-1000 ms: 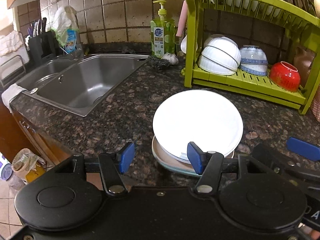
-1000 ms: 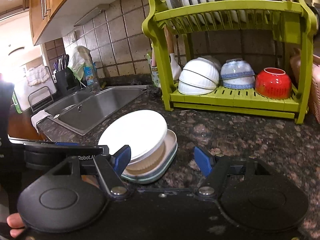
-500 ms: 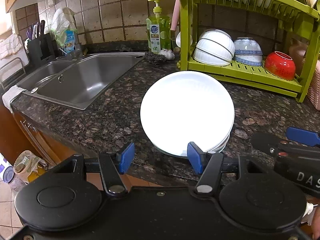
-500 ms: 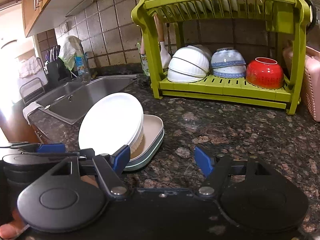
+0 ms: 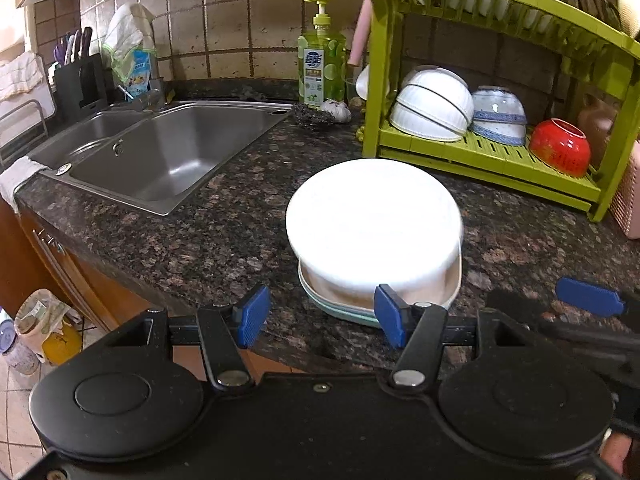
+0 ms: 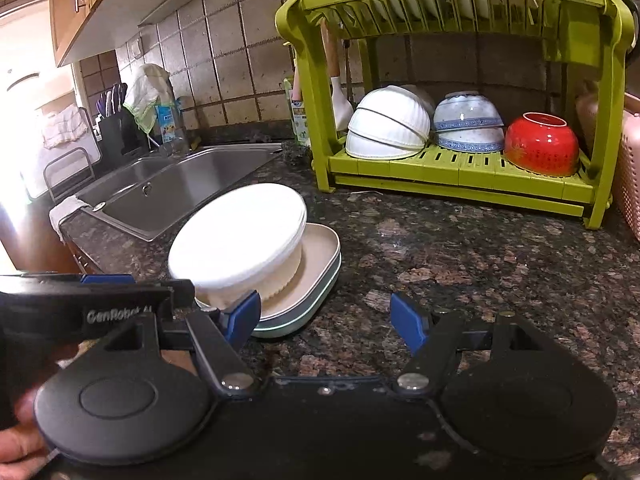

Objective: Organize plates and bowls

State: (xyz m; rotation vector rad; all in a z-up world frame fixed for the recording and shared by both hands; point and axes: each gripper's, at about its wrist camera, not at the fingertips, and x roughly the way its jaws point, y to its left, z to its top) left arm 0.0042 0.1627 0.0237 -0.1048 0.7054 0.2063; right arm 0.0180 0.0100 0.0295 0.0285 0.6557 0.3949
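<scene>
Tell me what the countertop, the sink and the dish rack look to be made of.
Countertop: looks like polished granite or similar stone, dark with brown speckles and a slight sheen.
Sink: apparently brushed stainless steel, grey with soft reflections and a thin metal rim.
Dish rack: most likely moulded plastic, uniform lime green, smooth with rounded edges and slotted shelves.

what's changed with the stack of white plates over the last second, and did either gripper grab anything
The stack of white plates shows tilted differently from one picture to the next on the rounded tray, and is blurred now; whether the stack or the cameras moved is unclear. The left gripper and right gripper stayed open, holding nothing. The bowls in the green rack sit as before.
</scene>
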